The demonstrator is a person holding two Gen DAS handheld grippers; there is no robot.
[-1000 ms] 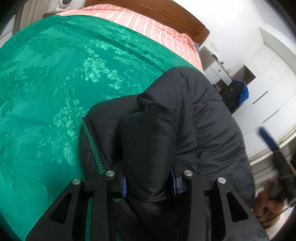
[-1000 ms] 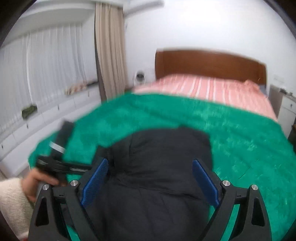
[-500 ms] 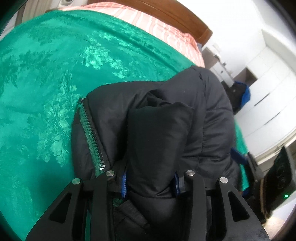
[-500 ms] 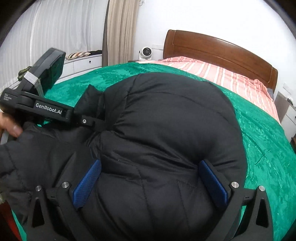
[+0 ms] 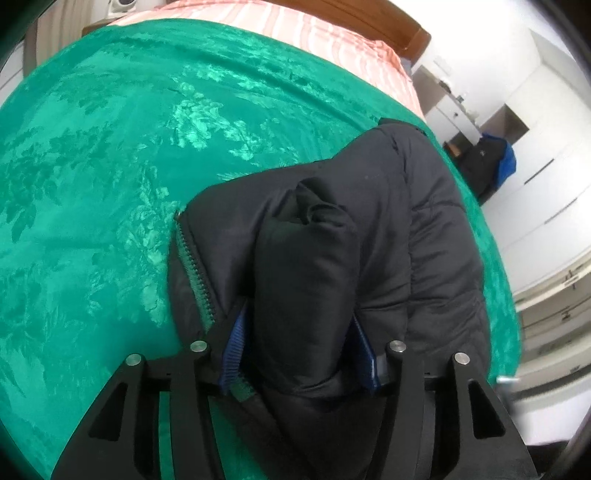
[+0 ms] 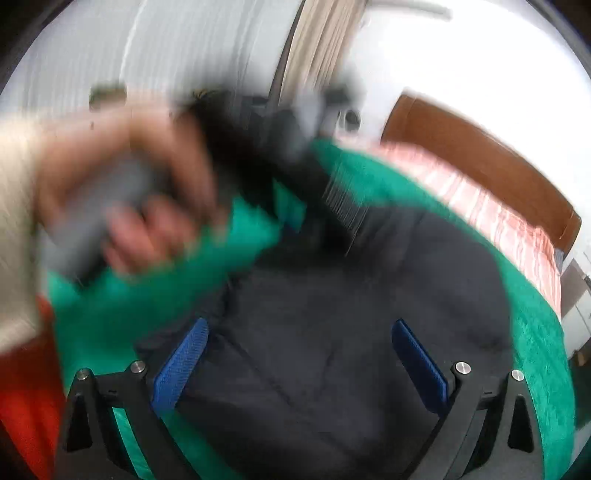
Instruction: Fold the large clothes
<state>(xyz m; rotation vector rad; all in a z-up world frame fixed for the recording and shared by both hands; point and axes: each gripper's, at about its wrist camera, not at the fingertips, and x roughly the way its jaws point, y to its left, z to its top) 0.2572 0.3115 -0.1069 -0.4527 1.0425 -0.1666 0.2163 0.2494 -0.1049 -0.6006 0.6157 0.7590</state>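
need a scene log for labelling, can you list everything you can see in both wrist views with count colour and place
puffer jacket: one, black with a green zipper edge, bunched on the near part of the bed
bedspread: one, green with a leaf pattern, covering most of the bed
sheet: one, pink striped, at the head of the bed
headboard: one, brown wood, behind the sheet
curtain: one, beige, by the wall
left gripper: black with blue pads, jaws just opening, jacket fold between them
right gripper: wide open over the jacket
hand: one, blurred, holding the left gripper's handle
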